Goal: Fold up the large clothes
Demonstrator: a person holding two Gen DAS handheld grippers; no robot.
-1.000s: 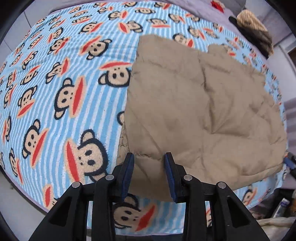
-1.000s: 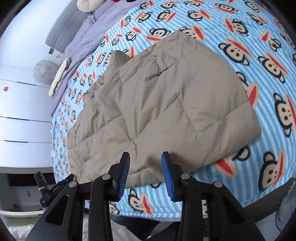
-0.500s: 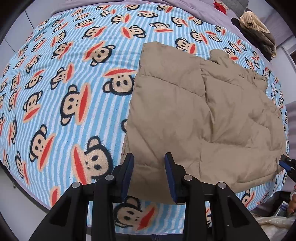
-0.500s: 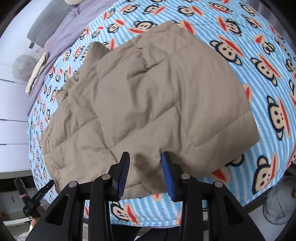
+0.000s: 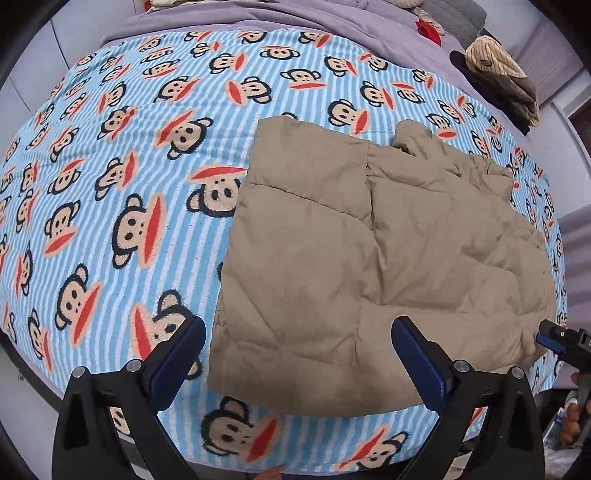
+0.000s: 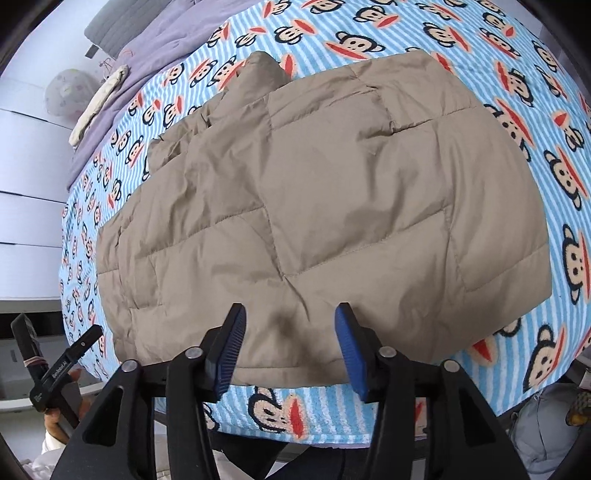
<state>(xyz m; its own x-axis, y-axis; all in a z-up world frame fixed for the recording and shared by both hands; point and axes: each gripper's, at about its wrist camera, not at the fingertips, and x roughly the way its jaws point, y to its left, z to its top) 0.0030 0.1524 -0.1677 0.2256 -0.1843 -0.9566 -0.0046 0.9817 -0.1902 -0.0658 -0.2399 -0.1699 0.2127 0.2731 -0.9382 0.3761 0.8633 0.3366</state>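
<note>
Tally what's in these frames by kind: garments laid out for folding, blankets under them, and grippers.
Tan quilted jacket: 1
Monkey-print striped blanket: 1
Grippers: 2, left gripper and right gripper, both open, holding nothing
Total: 4

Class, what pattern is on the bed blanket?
Blue-and-white striped monkey-face blanket; best in left wrist view.

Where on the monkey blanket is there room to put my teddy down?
The big bare patch of blue striped monkey blanket lies left of the puffy tan quilted jacket, reaching up to the purple sheet. The far right corner is crowded: piled folded clothes sit there.
</note>
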